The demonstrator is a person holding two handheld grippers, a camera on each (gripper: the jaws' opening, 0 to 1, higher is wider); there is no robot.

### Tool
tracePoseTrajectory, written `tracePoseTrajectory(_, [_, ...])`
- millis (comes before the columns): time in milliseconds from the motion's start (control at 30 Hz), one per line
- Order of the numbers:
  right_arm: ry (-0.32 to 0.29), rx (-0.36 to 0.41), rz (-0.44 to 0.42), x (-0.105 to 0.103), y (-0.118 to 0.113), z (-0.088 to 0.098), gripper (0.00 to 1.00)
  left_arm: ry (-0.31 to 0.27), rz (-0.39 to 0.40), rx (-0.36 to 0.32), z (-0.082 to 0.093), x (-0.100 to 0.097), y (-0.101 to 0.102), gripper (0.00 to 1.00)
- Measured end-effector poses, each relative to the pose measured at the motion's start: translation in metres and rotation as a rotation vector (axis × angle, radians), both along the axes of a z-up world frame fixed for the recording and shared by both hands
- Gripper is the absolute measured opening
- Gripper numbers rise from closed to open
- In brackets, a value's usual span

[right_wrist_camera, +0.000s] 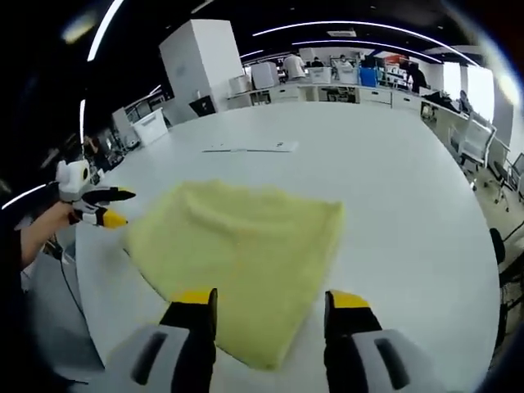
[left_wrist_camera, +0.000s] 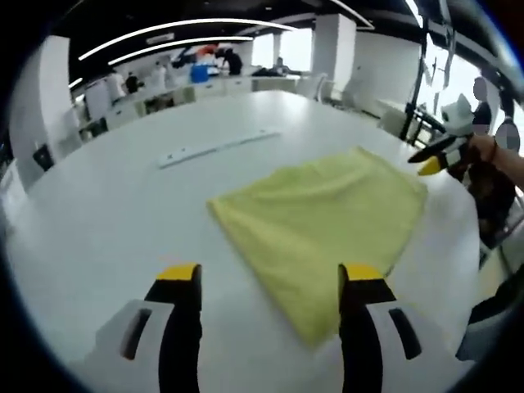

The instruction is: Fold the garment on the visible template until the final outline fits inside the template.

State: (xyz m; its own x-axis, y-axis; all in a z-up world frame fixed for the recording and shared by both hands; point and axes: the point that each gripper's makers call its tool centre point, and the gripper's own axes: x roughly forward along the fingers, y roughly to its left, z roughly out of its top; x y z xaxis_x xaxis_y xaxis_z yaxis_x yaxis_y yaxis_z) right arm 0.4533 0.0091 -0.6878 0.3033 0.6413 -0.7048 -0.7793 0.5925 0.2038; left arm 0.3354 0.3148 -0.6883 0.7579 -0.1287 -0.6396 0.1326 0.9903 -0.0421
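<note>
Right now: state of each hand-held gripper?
Left hand-held gripper: open, empty, jaws either side of the cloth corner.
Right hand-held gripper: open, empty.

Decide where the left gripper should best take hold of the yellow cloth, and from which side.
Probably the near corner of the yellow cloth, reached from the table edge by the left gripper: it lies flat on the white table, its pointed corner beside the open jaws.

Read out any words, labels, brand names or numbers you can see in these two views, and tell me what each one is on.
None can be read.
The yellow cloth is plain, with no tag or print showing.
The white table carries no marking.
The flat white strip farther back on the table is too small and blurred to tell whether it bears text.
</note>
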Motion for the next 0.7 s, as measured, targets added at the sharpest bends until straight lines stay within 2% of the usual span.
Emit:
tracePoseTrajectory(200, [0.009,-0.019,0.033,-0.013,-0.008,-0.003,0.42,0.008,-0.030,-0.020,-0.004,-0.018,-0.006,0.55])
tracePoseTrajectory(433, [0.005,-0.051,0.092,-0.027,-0.015,-0.008,0.32,0.040,-0.070,-0.020,-0.018,-0.040,-0.014,0.43])
tracePoseTrajectory(567, [-0.003,-0.077,0.116,-0.031,-0.022,-0.013,0.27,0.036,-0.083,-0.017,-0.021,-0.044,-0.016,0.37])
tracePoseTrajectory(700, [-0.002,-0.096,0.132,-0.035,-0.027,-0.017,0.24,0.066,-0.104,-0.005,-0.027,-0.048,-0.016,0.33])
